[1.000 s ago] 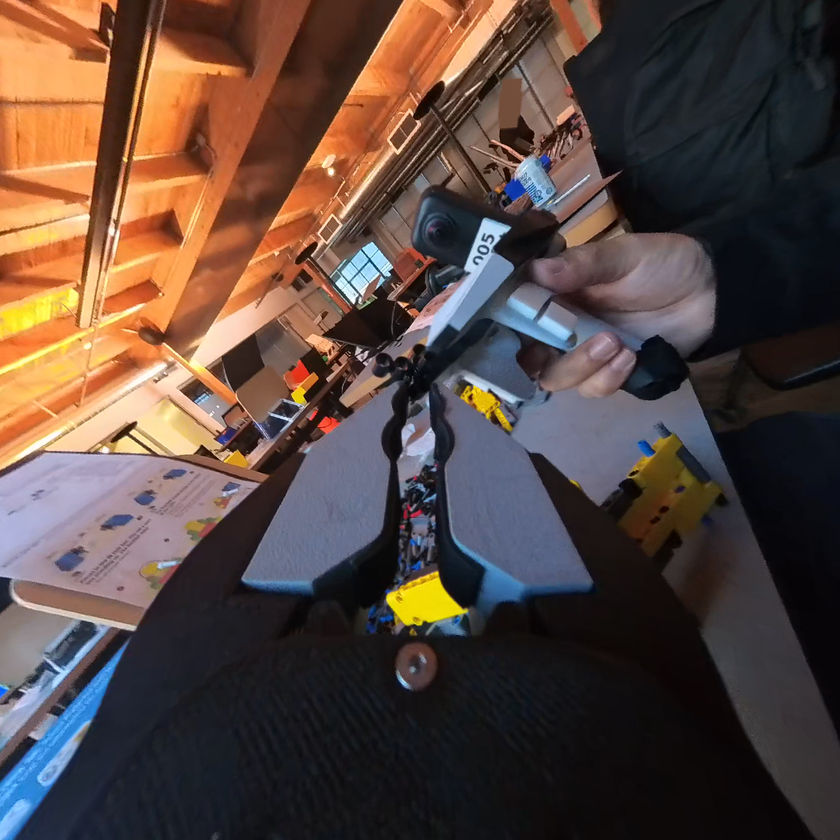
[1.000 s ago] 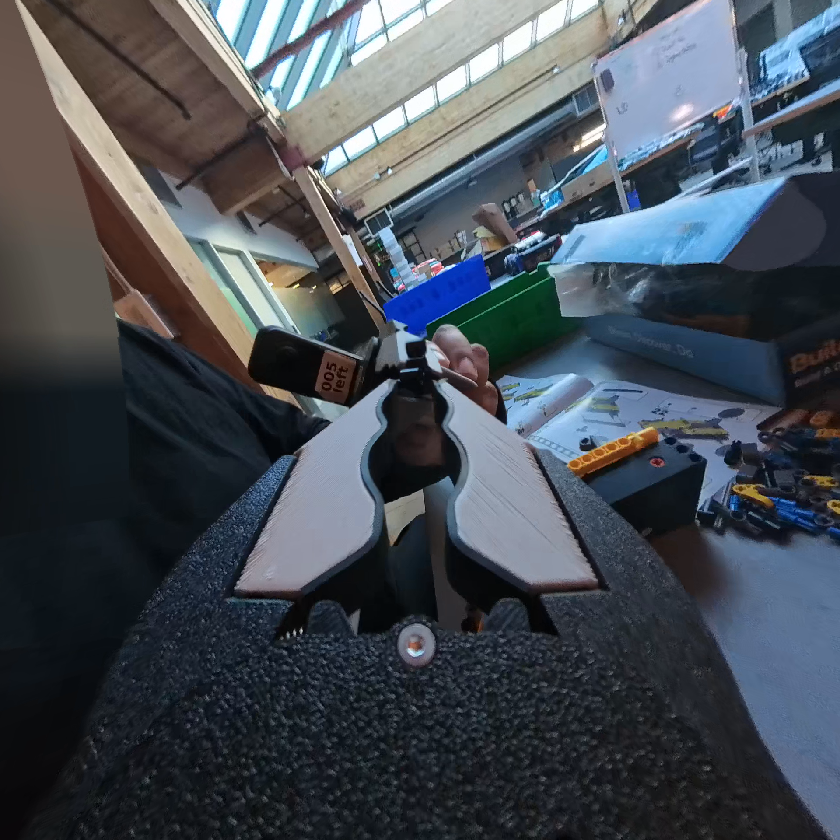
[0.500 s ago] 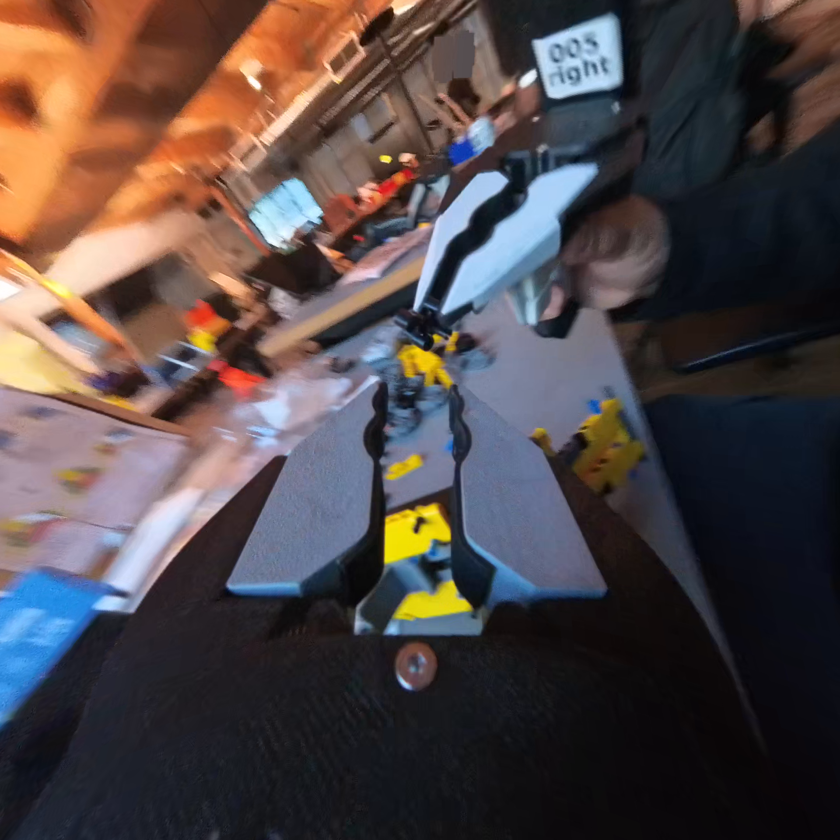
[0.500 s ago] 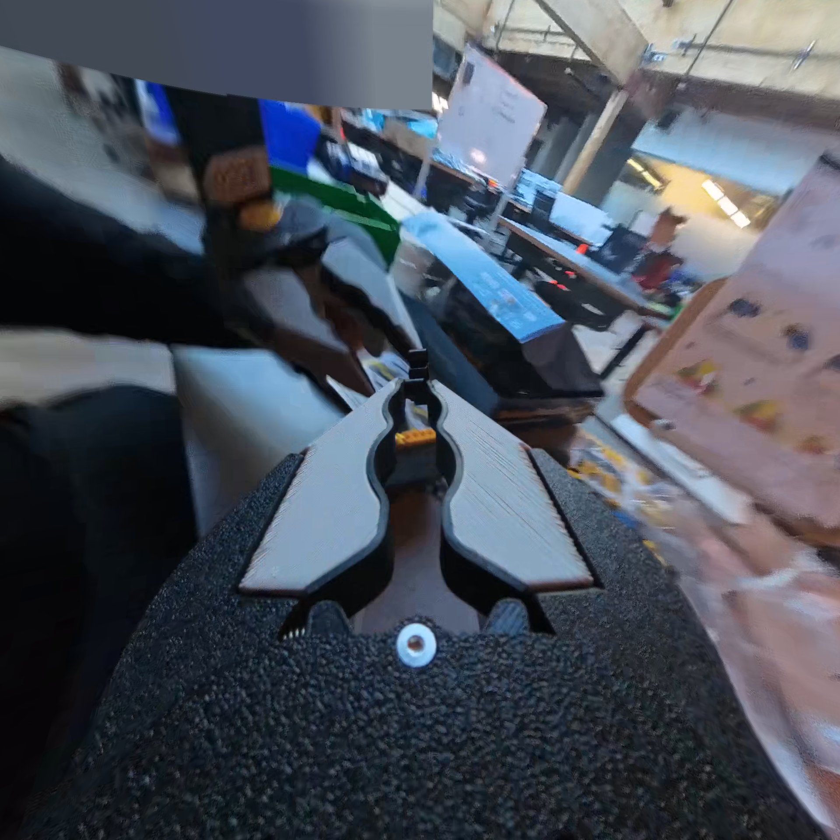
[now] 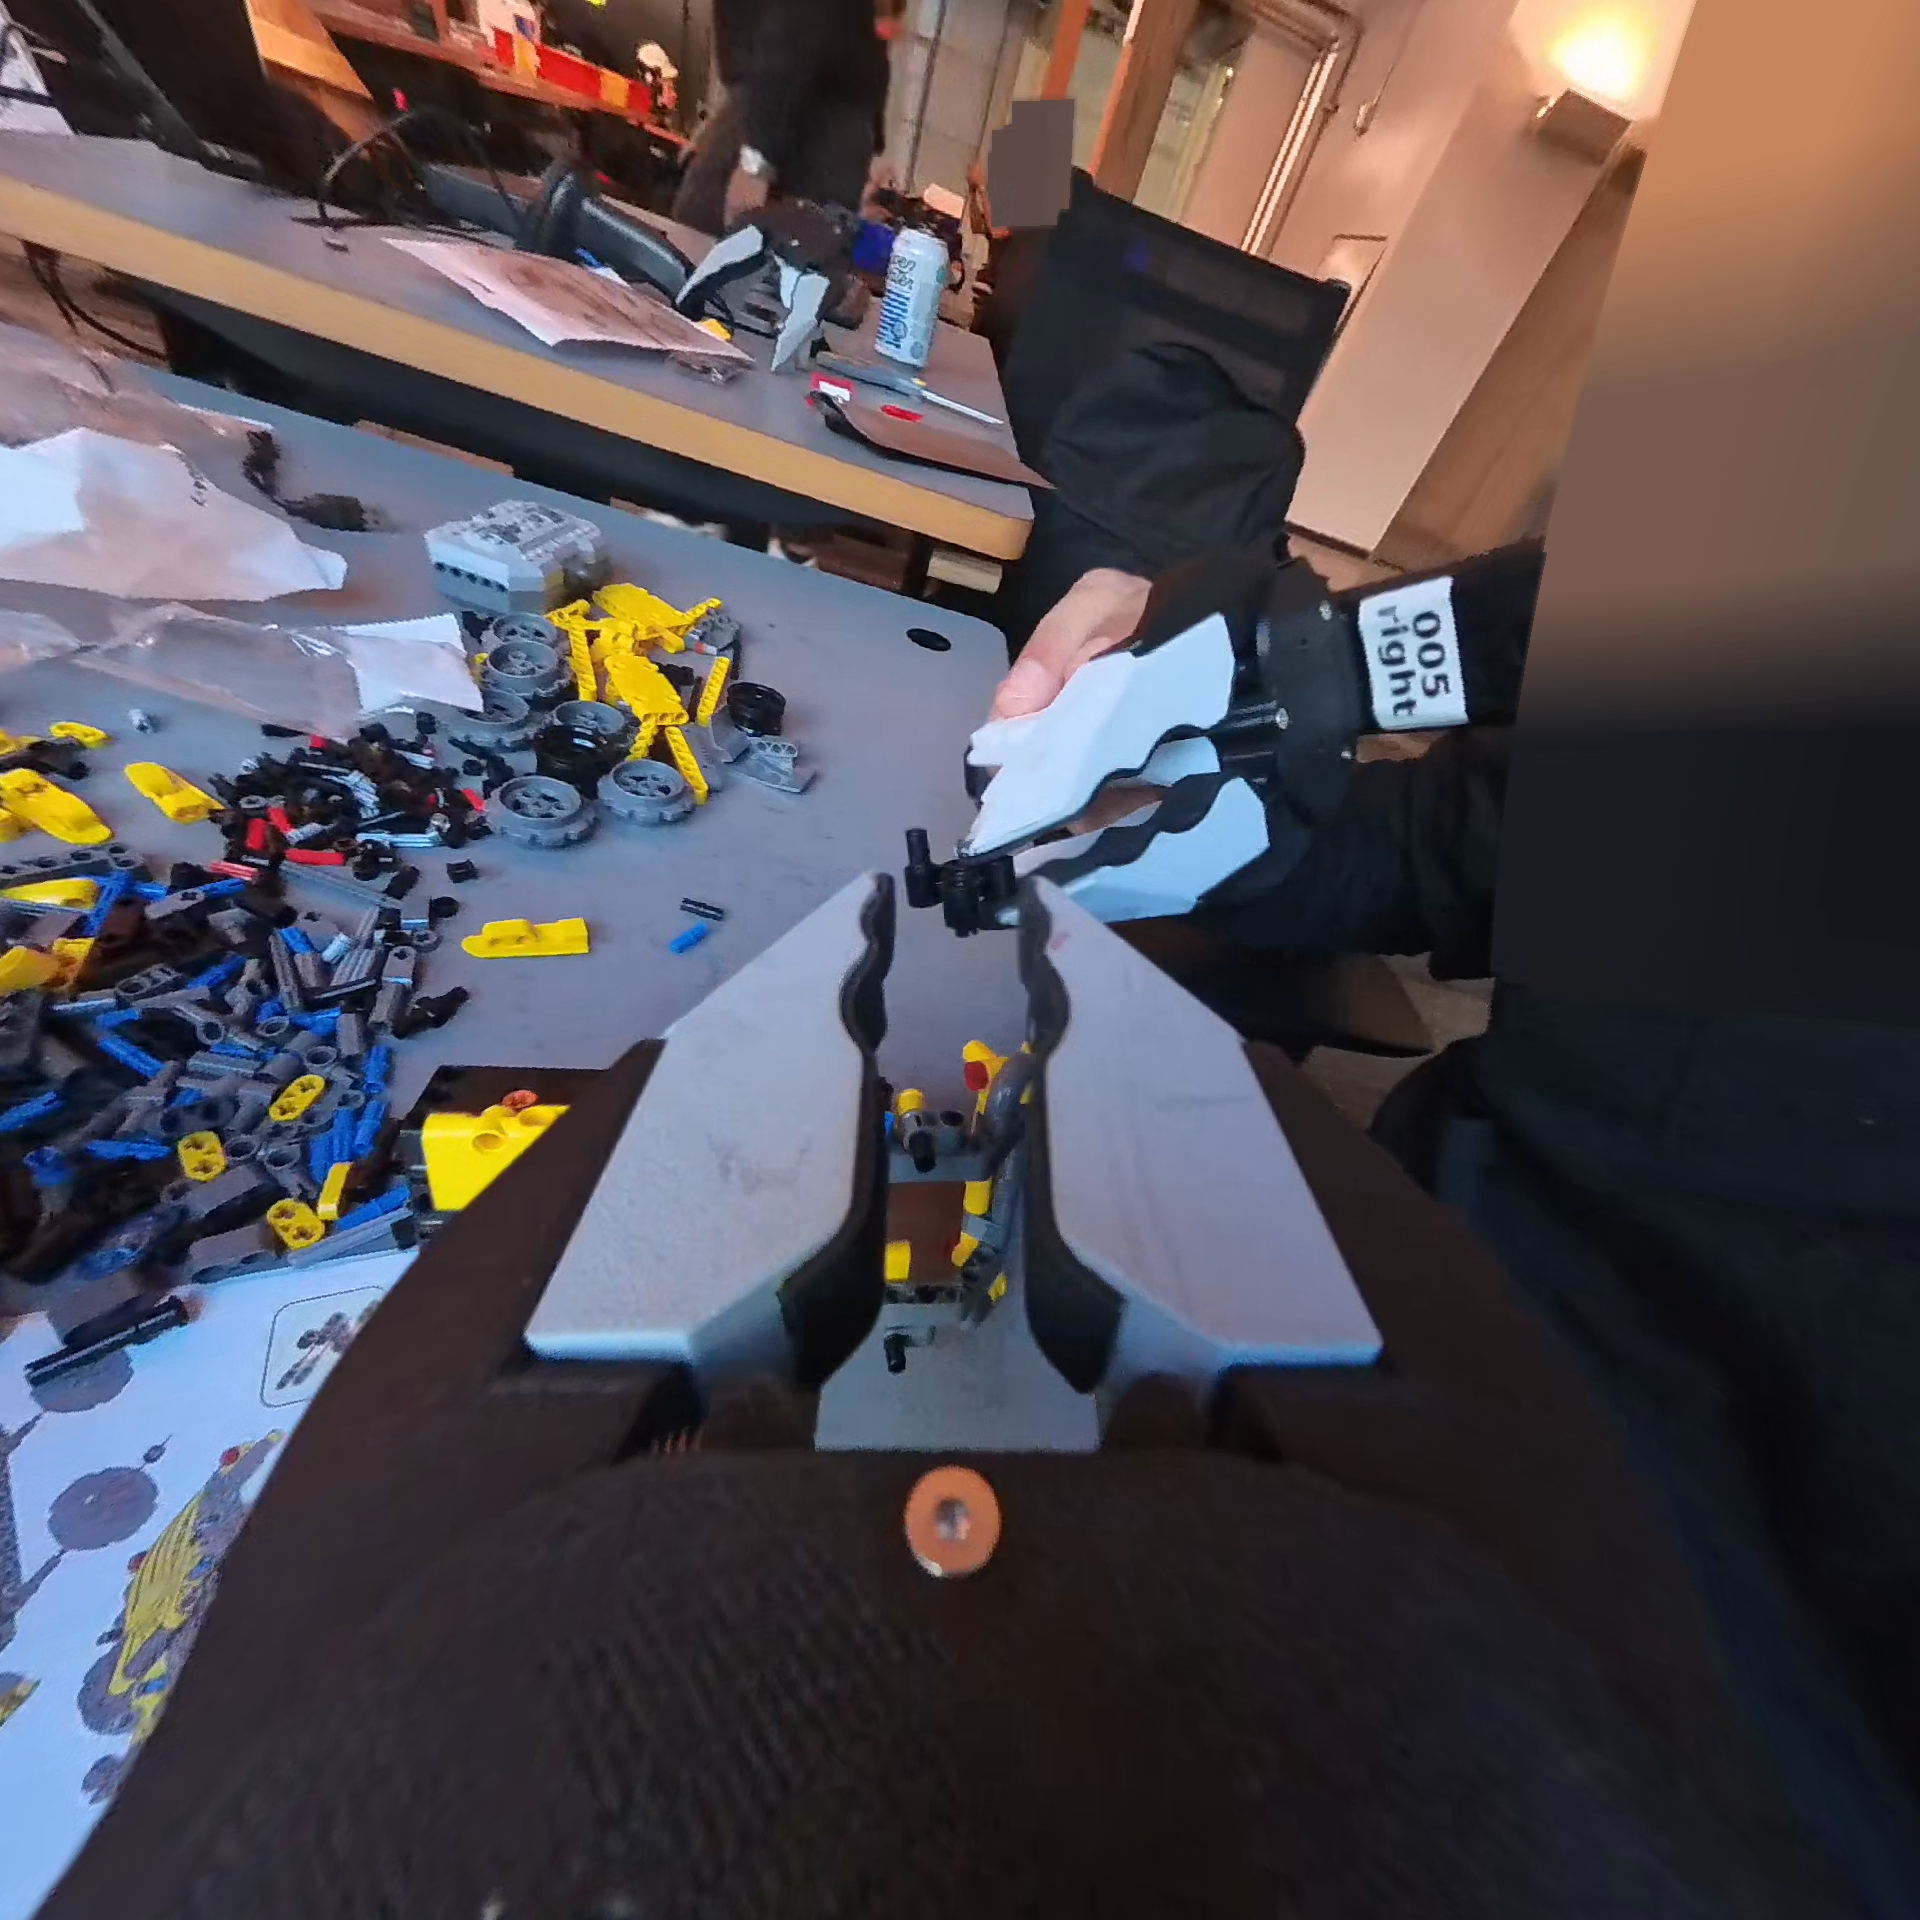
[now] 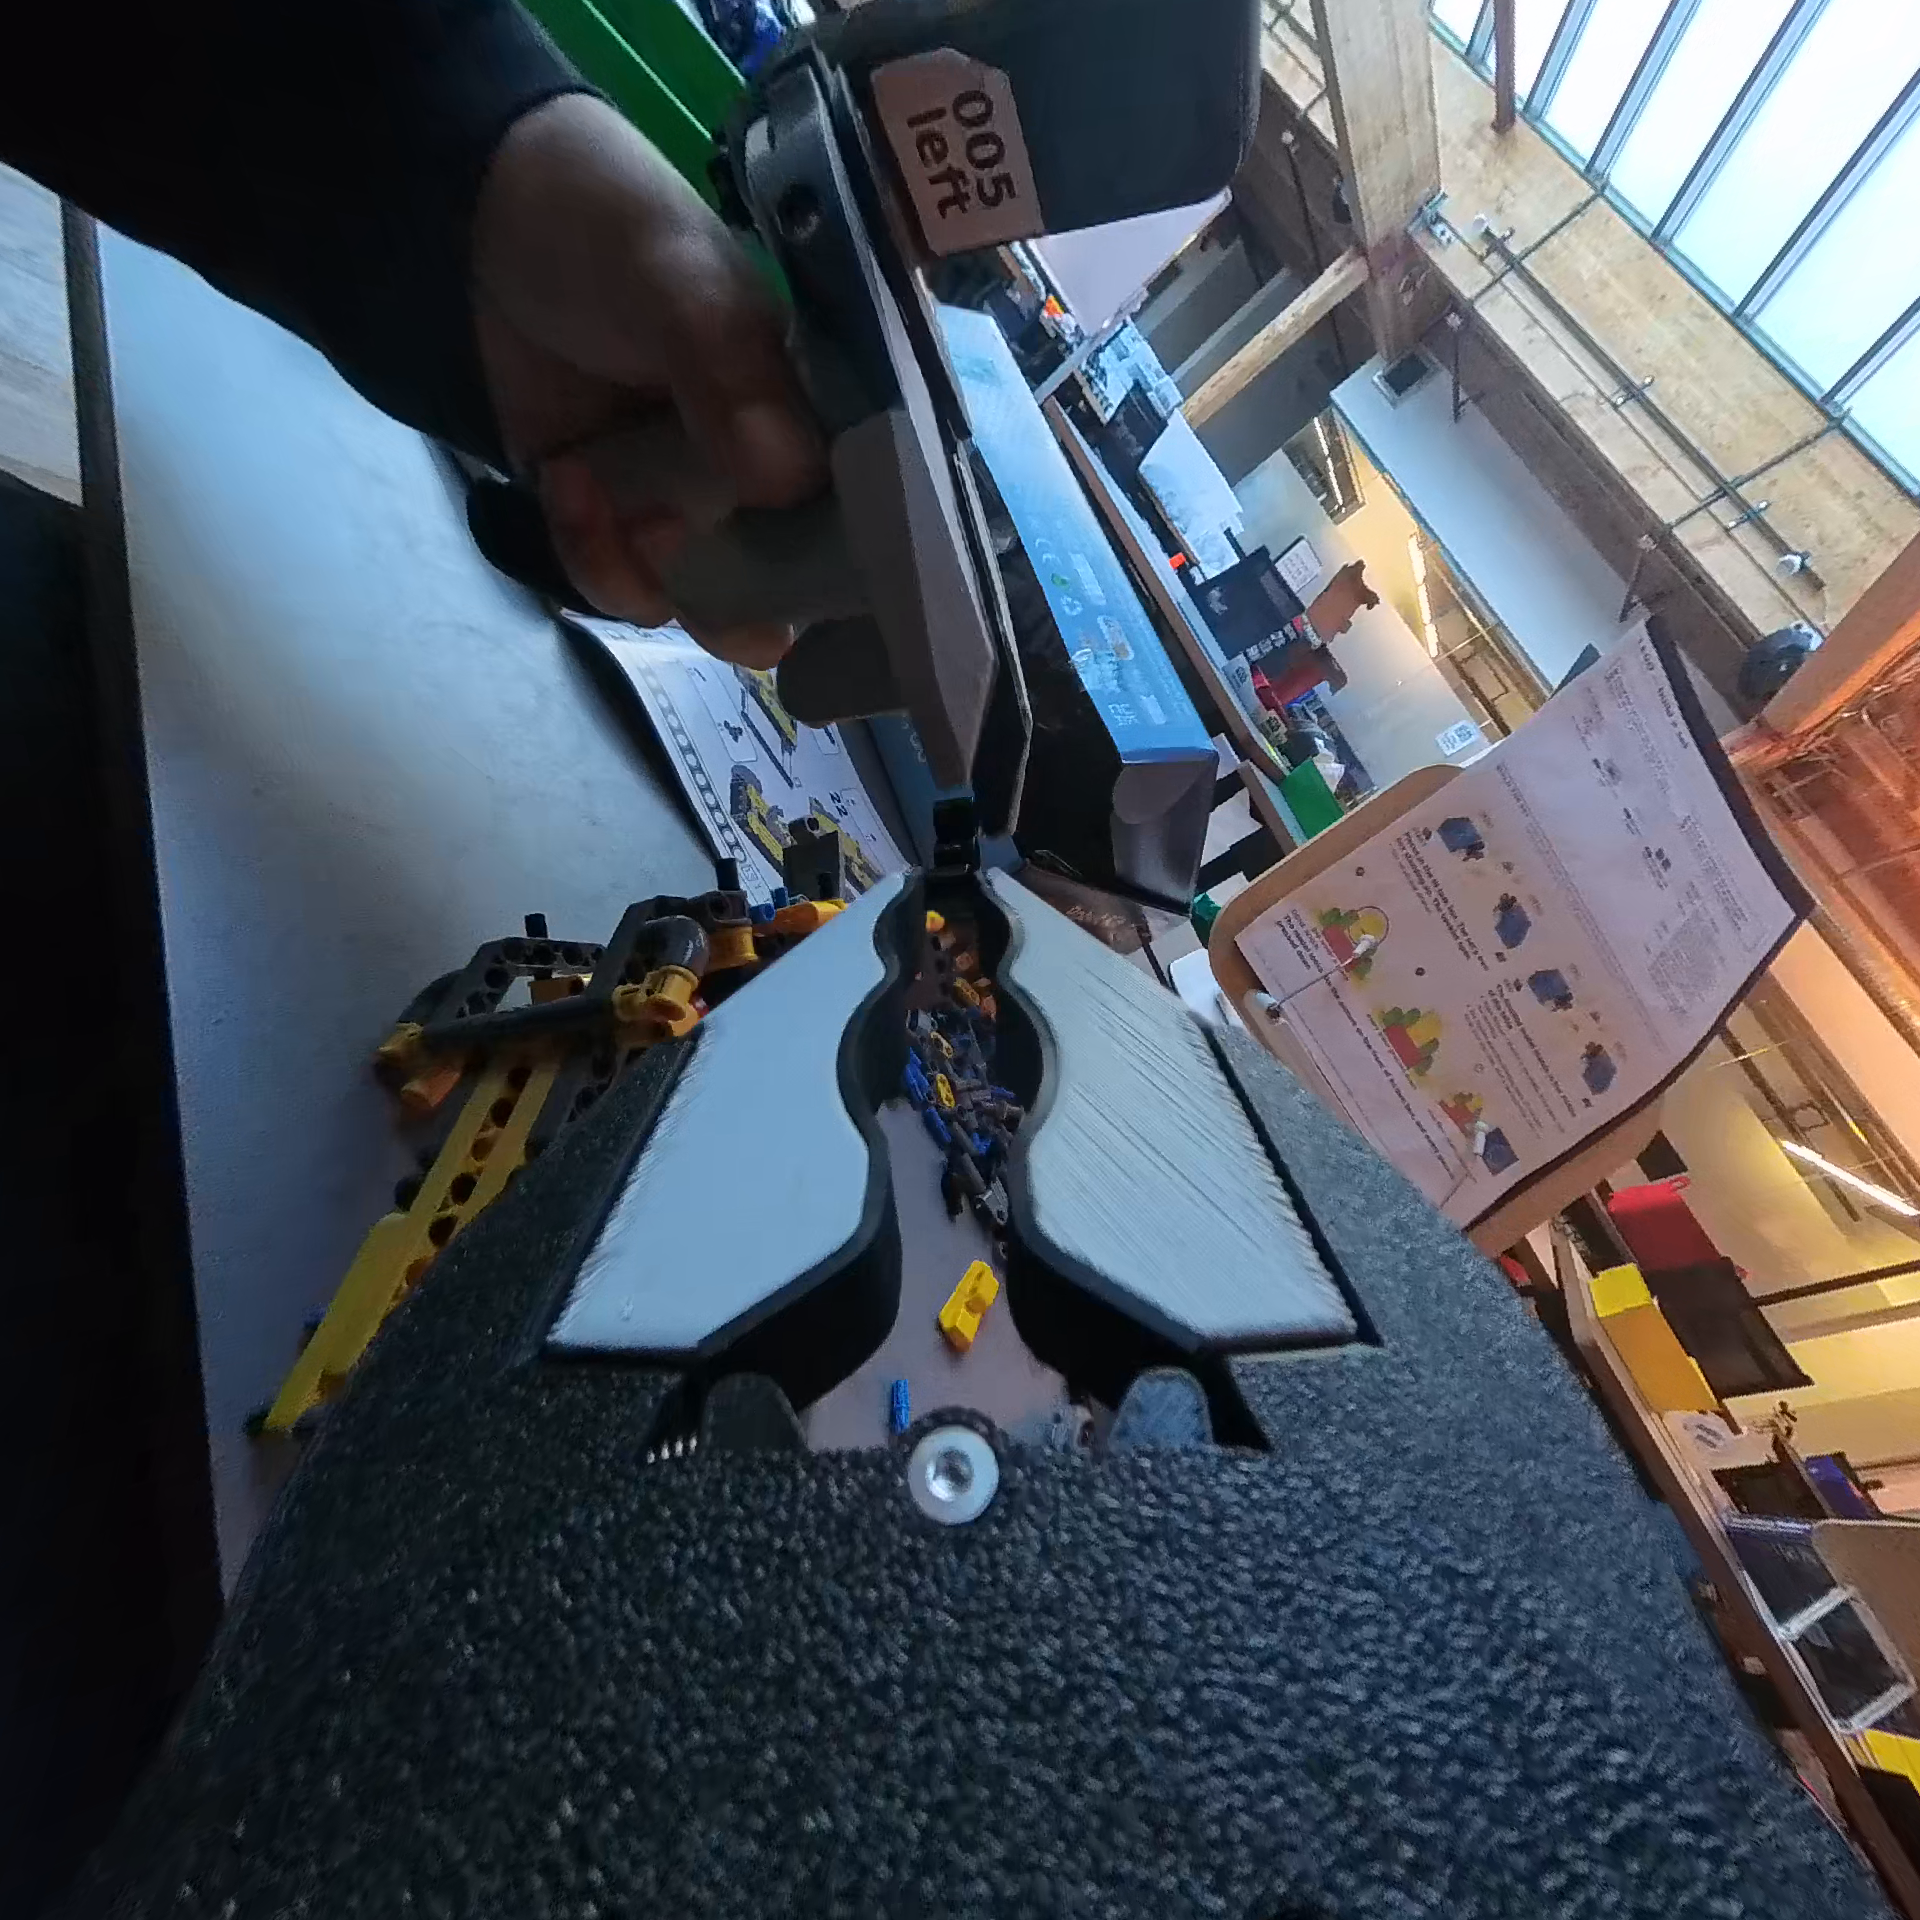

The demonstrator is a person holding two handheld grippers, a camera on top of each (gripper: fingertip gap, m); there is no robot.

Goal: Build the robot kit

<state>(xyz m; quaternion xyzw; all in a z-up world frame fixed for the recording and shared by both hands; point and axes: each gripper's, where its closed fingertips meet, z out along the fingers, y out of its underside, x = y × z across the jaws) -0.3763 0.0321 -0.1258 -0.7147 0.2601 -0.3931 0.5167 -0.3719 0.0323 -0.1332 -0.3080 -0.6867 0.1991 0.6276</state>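
Right wrist view: right tongs (image 6: pixel 951 888) pinch small black connector (image 6: pixel 953 840).

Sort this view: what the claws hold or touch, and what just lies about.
At the claws: right claw, shut on a black connector; left claw, open, close to it.
Lying about: grey wheels, yellow panel, loose parts pile, instruction booklet, half-built model.

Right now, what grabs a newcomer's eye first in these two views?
The right gripper pinching a small black connector piece just beyond the open left gripper. Next, the spread of yellow, blue and grey building pieces over the grey table, left of both grippers.
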